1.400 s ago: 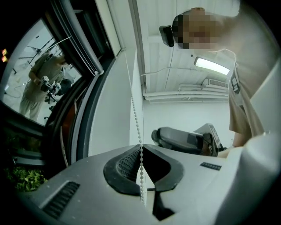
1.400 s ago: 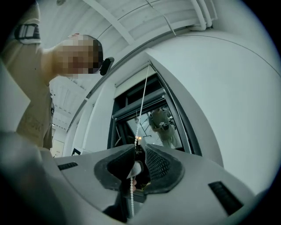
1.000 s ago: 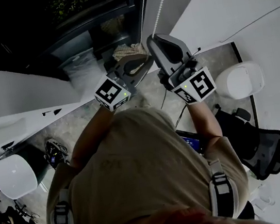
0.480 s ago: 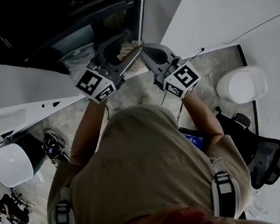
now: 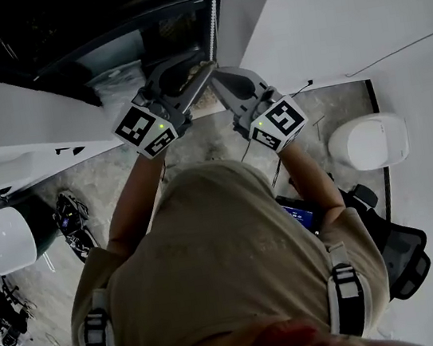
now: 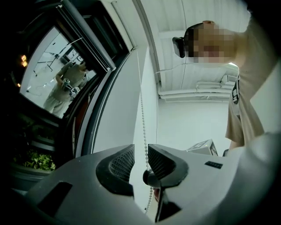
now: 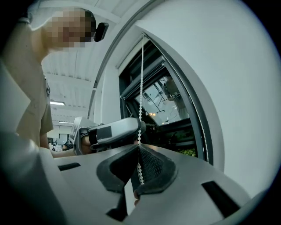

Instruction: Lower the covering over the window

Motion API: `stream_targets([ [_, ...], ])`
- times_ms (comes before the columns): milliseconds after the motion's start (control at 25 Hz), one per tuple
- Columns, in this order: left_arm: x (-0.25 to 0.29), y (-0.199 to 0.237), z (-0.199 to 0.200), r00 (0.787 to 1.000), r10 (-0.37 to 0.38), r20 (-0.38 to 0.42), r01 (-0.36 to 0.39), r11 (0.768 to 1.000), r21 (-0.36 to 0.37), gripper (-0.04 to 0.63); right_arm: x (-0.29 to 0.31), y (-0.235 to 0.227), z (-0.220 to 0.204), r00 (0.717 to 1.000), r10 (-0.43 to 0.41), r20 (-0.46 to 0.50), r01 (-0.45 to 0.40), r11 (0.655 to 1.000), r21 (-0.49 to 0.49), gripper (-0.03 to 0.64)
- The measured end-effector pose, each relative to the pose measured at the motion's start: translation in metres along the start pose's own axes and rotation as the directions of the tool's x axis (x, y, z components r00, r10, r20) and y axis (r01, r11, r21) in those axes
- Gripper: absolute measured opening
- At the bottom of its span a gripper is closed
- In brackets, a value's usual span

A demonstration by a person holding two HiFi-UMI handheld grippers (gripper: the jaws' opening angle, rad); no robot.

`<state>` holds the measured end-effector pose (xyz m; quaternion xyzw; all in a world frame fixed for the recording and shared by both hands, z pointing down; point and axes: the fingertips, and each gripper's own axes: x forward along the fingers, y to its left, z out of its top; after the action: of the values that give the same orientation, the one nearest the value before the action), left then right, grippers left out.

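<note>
First, the person's beige shirt fills the lower head view, with both forearms raised ahead of it. The right gripper is clamped on the bead chain. Its ribbed pads meet with the chain pinched between them, and the chain runs straight up from the tips. The left gripper is closing but not yet gripping. A narrow gap shows between its pads, and the chain passes through that gap unpressed. In the right gripper view the left gripper's tip sits at the chain just beyond the right gripper's jaws. In the head view the two sets of tips are almost touching.

The chain hangs along the right-hand edge of the window, just beside the white wall. The glass is dark and carries a reflection of the person. Green foliage shows low in the opening. The covering itself cannot be made out in any view.

Farther off, on the floor, a white stool stands to the right and a second white stool to the left. A black office chair sits near the right-hand one.
</note>
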<state>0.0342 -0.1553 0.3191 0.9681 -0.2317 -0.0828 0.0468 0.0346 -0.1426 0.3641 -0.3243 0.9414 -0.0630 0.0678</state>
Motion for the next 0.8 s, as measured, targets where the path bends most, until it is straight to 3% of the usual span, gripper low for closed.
stream_targets([
  [800, -0.005, -0.03, -0.01, 0.998, 0.046, -0.043, -0.045, 0.998, 0.033, 0.098, -0.022, 0.017, 0.003, 1.0, 0.025, 0.015, -0.026, 1.0, 0.016, 0.012],
])
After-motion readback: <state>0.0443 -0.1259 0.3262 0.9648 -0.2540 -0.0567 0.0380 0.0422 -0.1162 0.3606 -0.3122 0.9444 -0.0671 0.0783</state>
